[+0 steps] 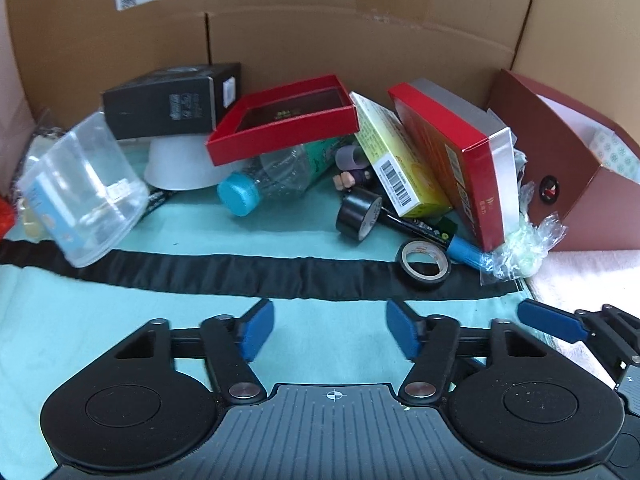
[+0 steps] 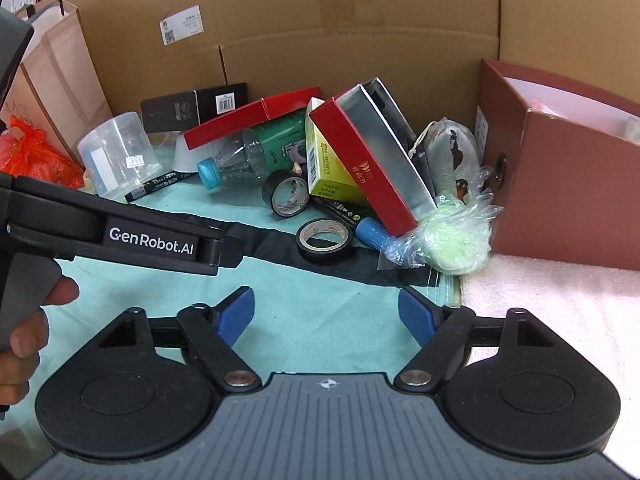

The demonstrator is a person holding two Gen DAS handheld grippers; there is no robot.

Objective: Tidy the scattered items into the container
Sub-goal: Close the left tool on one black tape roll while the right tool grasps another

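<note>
Left gripper (image 1: 330, 334): black frame, blue pads, jaws part-open with nothing between them, over the teal cloth (image 1: 120, 312); side arm reads "GenRobot.AI" in the right wrist view.
Right gripper (image 2: 326, 314): same build, jaws part-open, empty, over the same cloth.
Hand (image 2: 24, 332): one in view, fingers wrapped on the left gripper's grey handle.
Container: one reddish-brown cardboard box (image 2: 560, 184), open top, at the right on a pink towel (image 2: 560, 320); small round clasp on its front.
Scattered pile: lies left of the container, against a brown corrugated cardboard wall (image 1: 360, 40).
Tape rolls: two, both black. One flat black tape roll (image 1: 424, 264) on the black strip of the cloth; one black tape roll on edge (image 1: 358, 214) just behind.
Red boxes: two. A shallow red open tray (image 1: 280, 128) propped over the plastic bottle; a red-and-silver flat box (image 1: 452, 160) leaning, gold characters I cannot read.
Yellow-green carton (image 1: 392, 156): one, barcode on the end.
Black carton (image 1: 172, 104): one, white barcode sticker, print too small to read.
Clear plastic bottle with teal cap (image 1: 272, 180): one, on its side, green label.
Clear plastic tub (image 1: 88, 188): one, tipped, small price sticker.
White bowl (image 1: 180, 164): one, upturned.
Black markers: two visible; one blue-capped marker (image 1: 460, 248) under the leaning box.
Clear bag of pale green stuff (image 2: 452, 236): one, touching the container's base.
Shipping labels: one white, with QR code, on the wall.
</note>
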